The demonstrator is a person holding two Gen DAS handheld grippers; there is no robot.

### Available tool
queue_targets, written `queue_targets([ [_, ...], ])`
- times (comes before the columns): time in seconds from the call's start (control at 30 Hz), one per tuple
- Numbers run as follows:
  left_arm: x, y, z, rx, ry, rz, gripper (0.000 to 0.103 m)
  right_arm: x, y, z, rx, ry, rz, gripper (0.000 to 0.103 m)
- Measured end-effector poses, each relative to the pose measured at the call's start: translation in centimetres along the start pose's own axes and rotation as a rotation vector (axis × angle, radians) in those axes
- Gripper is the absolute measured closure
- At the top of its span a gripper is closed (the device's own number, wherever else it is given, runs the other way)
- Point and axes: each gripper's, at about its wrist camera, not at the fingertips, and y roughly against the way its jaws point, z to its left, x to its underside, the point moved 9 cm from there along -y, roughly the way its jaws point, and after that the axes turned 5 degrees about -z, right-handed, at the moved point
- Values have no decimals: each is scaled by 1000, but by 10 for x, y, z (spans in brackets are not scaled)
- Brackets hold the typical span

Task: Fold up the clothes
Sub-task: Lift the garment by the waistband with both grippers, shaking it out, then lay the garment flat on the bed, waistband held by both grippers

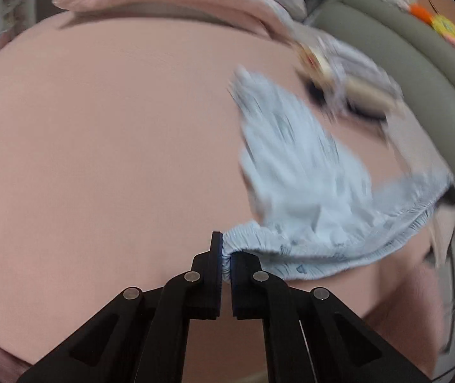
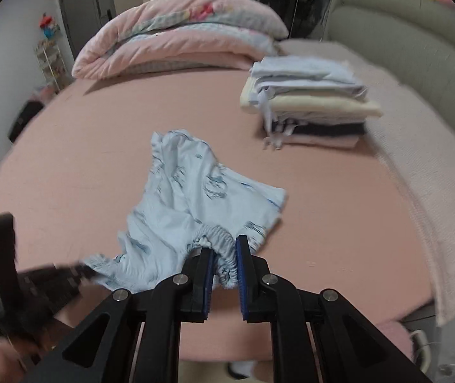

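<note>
- Since both grippers pinch the same elastic waistband, the pale blue shorts (image 2: 195, 198) hang stretched between them, low over the bed (image 2: 100, 146).
- The left gripper (image 1: 226, 263) has its jaws nearly closed on 1 end of the gathered band, a thin wad of cloth showing between the pads.
- The right gripper (image 2: 224, 265) has its jaws set narrow with a bunch of the waistband between them; whether they clamp it firmly or only cradle it, I cannot tell for sure.
- Holding the band at 2 points looks meant to spread the shorts flat; the legs trail away from the waistband and rest crumpled on the sheet.
- Whether the shorts are being laid out for folding or lifted after a fold, these views do not settle; no clean crease shows.
- Beyond the shorts and to their right in the right wrist view stands a stack of folded clothes (image 2: 310, 102), with pale, cream, dark and pink layers.
- The bed wears a smooth pink sheet; beyond the shorts, at its far edge, lies a rolled pink quilt (image 2: 179, 38).
- To the right of the stack runs a grey padded headboard (image 2: 419, 41).
- Left of the quilt are a dark door (image 2: 84, 12) and a small white rack (image 2: 50, 60).
</note>
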Motion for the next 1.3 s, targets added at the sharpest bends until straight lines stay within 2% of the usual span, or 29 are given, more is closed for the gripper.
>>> queue_targets([
  [0.1, -82, 67, 1, 10, -75, -158, 100, -61, 30, 16, -54, 19, -115, 92],
  [0.17, -104, 102, -5, 0, -114, -214, 100, -104, 68, 38, -58, 80, -242, 92],
  [0.27, -129, 150, -13, -17, -163, -281, 100, -150, 127, 67, -104, 124, -393, 92],
  [0.33, -145, 183, -19, -28, -196, -326, 100, -168, 162, 78, -148, 126, -466, 92],
  [0.43, -170, 232, -28, -44, -246, -393, 100, -181, 206, 90, -226, 127, -530, 92],
  [0.53, -194, 281, -38, -61, -295, -461, 100, -181, 229, 100, -323, 121, -522, 92],
  [0.6, -187, 271, -30, -52, -288, -431, 100, -175, 226, 104, -359, 113, -481, 92],
  [0.67, -169, 246, -18, -44, -255, -365, 100, -162, 191, 104, -344, 107, -400, 92],
  [0.8, -147, 161, 28, -35, -108, -206, 100, -135, 124, 103, -313, 95, -238, 92],
  [0.87, -158, 129, 51, -61, -46, -179, 100, -128, 88, 105, -299, 94, -165, 92],
  [0.9, -172, 124, 55, -64, -27, -188, 100, -138, 75, 110, -286, 111, -159, 92],
  [0.93, -189, 128, 54, -64, -26, -218, 100, -152, 71, 115, -263, 137, -172, 92],
  [1.0, -228, 157, 43, -70, -44, -327, 100, -182, 72, 125, -227, 183, -215, 92],
  [1.03, -246, 181, 35, -75, -66, -401, 100, -201, 86, 130, -221, 196, -260, 92],
  [1.1, -279, 239, 17, -86, -122, -567, 100, -244, 137, 139, -237, 201, -410, 92],
  [1.17, -280, 273, 7, -75, -155, -631, 98, -269, 180, 145, -253, 204, -535, 91],
  [1.23, -275, 303, -2, -60, -182, -676, 97, -279, 217, 145, -265, 198, -624, 91],
  [1.3, -248, 297, 1, -39, -176, -633, 97, -259, 226, 141, -274, 180, -636, 91],
])
